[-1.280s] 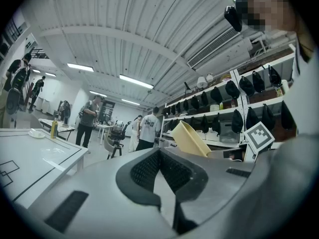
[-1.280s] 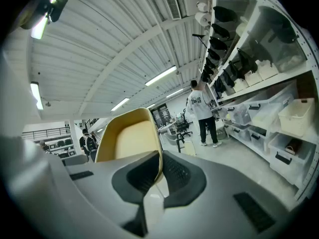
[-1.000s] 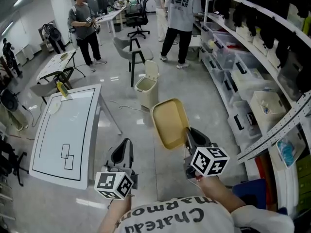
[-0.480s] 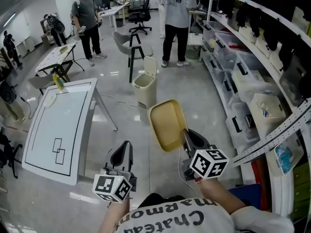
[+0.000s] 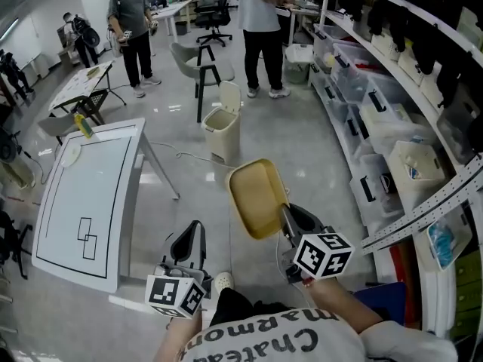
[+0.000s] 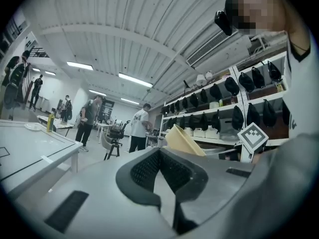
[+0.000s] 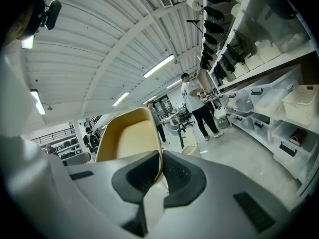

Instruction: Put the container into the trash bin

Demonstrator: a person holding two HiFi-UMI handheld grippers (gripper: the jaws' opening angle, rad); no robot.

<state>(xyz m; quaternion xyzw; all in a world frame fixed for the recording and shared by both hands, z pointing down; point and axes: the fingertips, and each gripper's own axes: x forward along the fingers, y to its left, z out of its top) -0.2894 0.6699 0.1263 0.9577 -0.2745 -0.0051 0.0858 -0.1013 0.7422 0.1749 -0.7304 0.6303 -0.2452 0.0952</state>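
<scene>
While the right gripper [image 5: 287, 216] clamps the container [image 5: 258, 197] by its rim, the trash bin [image 5: 221, 132] stands well apart, lid up. The left gripper [image 5: 189, 238] hangs with jaws together, empty; the carry and drop look undone.

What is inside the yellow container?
Nothing shows inside the container; its bare tan bottom looks empty. The right gripper pinches one rim and covers that corner.
</scene>
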